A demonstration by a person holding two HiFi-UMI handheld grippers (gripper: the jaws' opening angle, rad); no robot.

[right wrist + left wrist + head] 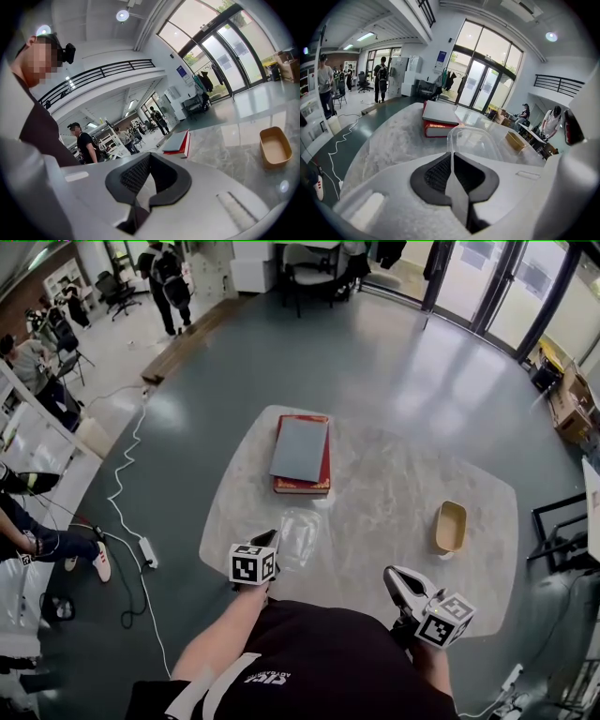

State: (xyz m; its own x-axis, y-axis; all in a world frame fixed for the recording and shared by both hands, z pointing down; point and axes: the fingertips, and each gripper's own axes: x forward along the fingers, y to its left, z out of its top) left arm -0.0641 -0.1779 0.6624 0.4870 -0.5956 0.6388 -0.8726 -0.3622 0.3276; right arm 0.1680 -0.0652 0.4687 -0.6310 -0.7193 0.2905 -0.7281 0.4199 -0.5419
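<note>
A clear plastic container (pixel 300 536) sits near the front edge of the marble table (pixel 394 474). My left gripper (pixel 266 541) is shut on its near left rim. In the left gripper view the thin wall of the container (pixel 474 140) runs straight down between the jaws of that gripper (pixel 451 164). My right gripper (pixel 392 576) hovers over the front right of the table, shut and holding nothing. It (pixel 146 172) points toward the books (pixel 178 140) and touches nothing.
A red book (pixel 302 485) with a grey book (pixel 300 448) on top lies at the table's far left. A tan tray (pixel 450 526) stands at the right, also in the right gripper view (pixel 274 147). A white cable and power strip (pixel 146 550) lie on the floor at left. People stand at the back left.
</note>
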